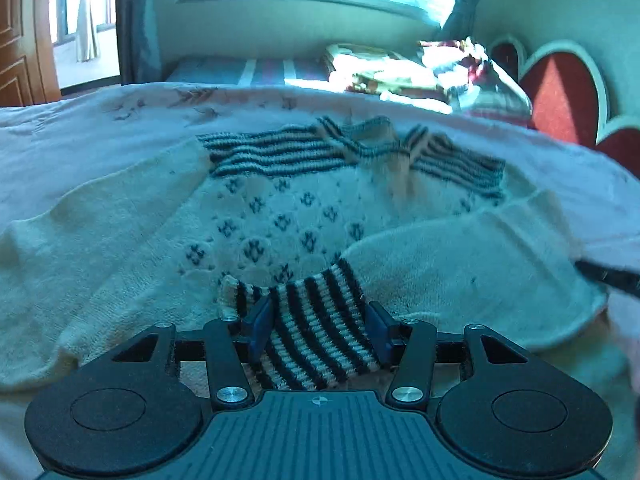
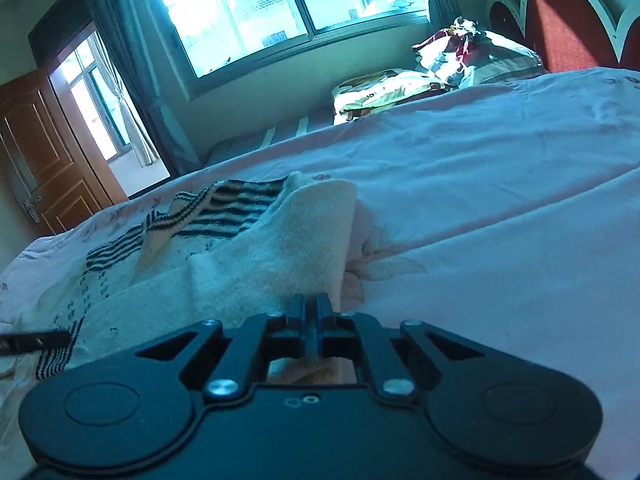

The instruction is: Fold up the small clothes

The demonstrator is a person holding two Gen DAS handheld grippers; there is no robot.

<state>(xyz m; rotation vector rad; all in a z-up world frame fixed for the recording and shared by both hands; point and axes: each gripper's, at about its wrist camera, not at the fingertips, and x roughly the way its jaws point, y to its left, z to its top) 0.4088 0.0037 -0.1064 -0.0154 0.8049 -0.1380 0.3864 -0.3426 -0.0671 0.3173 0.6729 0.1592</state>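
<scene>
- Small knitted sweater (image 1: 280, 216) is being laid flat on bed (image 1: 100, 120) w/ pale pink sheet, collar at far side, hem twd near side.
- Striped cuff (image 1: 316, 332) of one sleeve is being folded across sweater front; it is lying betw. fingers of left gripper (image 1: 318, 336).
- Left fingers are being kept partly apart; blue pads are standing at either edge of cuff, no clear squeeze seen.
- Right gripper (image 2: 311, 320) is being kept nearly closed on cream fabric (image 2: 280, 248) of sweater's right side, which is being lifted into a raised fold.
- Bedding pile (image 2: 440, 68) is being left at far right nr red headboard (image 2: 560, 20); window (image 2: 260, 4) is being seen at far wall.
</scene>
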